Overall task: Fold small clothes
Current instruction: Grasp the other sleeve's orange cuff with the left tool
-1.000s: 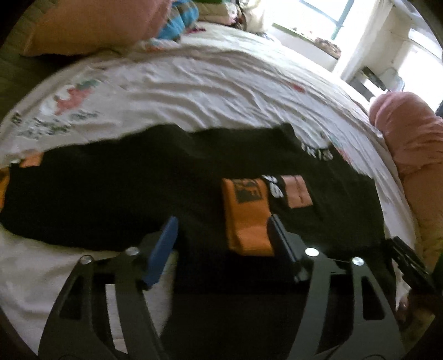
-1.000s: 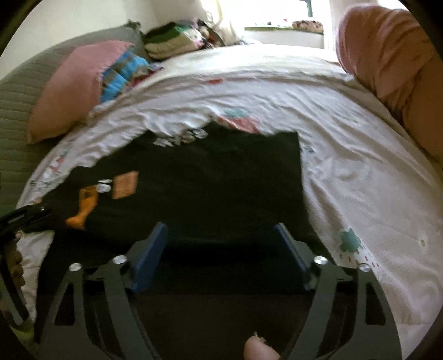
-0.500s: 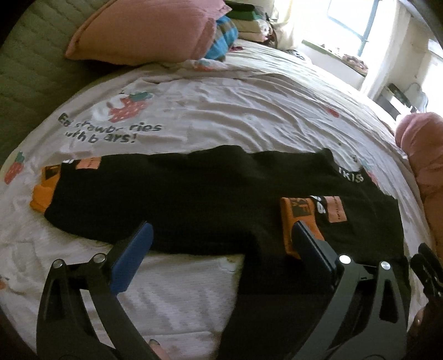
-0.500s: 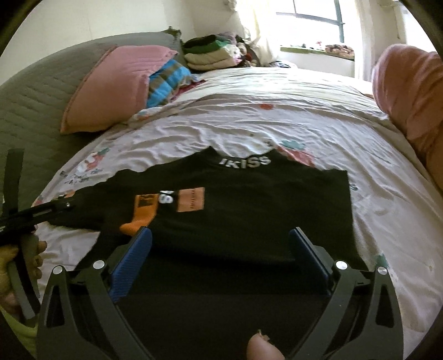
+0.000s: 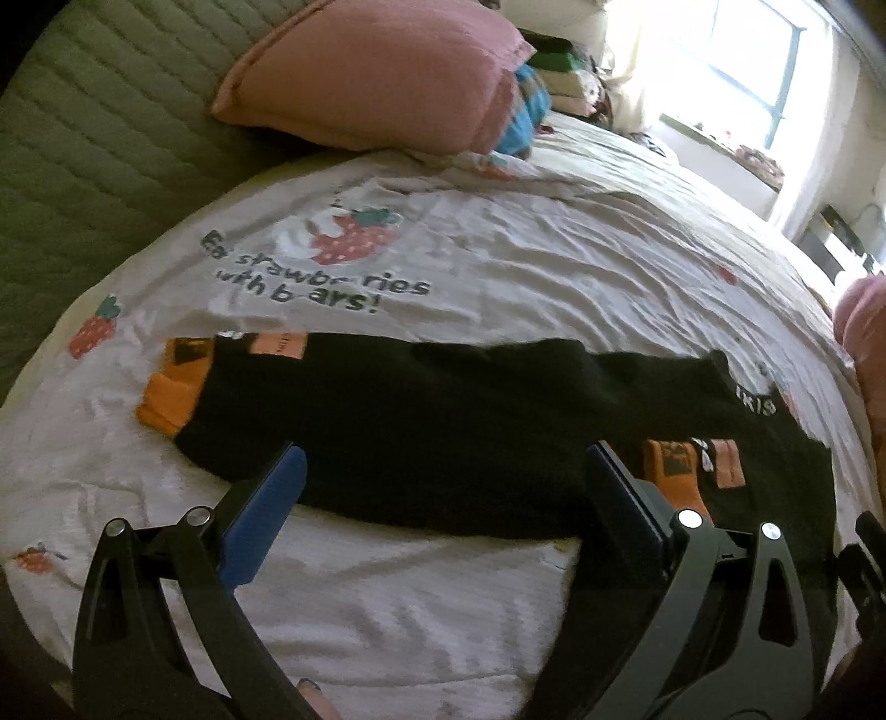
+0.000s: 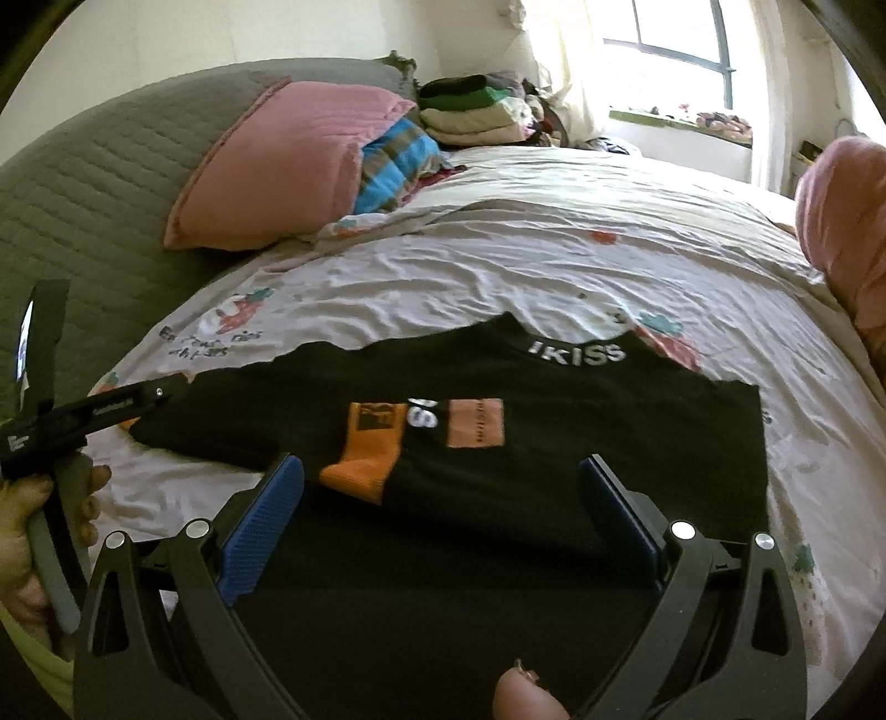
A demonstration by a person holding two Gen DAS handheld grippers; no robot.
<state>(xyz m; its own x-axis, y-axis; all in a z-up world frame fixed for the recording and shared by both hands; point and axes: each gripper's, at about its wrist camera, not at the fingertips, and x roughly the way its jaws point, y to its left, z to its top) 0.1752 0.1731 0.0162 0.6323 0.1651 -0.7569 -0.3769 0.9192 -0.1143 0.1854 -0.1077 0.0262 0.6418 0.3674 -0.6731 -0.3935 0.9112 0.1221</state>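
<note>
While both grippers hover over the bed (image 5: 498,266), the black shirt (image 6: 554,443) lies flat on the sheet, one orange-cuffed sleeve (image 6: 365,459) folded across its chest. Left gripper (image 5: 443,487) fingers spread, released. Right gripper (image 6: 443,493) fingers likewise spread, holding nothing.

A bed (image 5: 554,266) carries a wrinkled pale sheet (image 6: 498,266) printed with strawberries and dark lettering. A pink pillow (image 6: 288,166) leans against the quilted grey-green headboard (image 6: 94,183), with a blue striped cloth (image 6: 393,166) tucked just beside it. Farther back, a stack of folded clothes (image 6: 470,111) sits near the bright window (image 6: 681,50).
</note>
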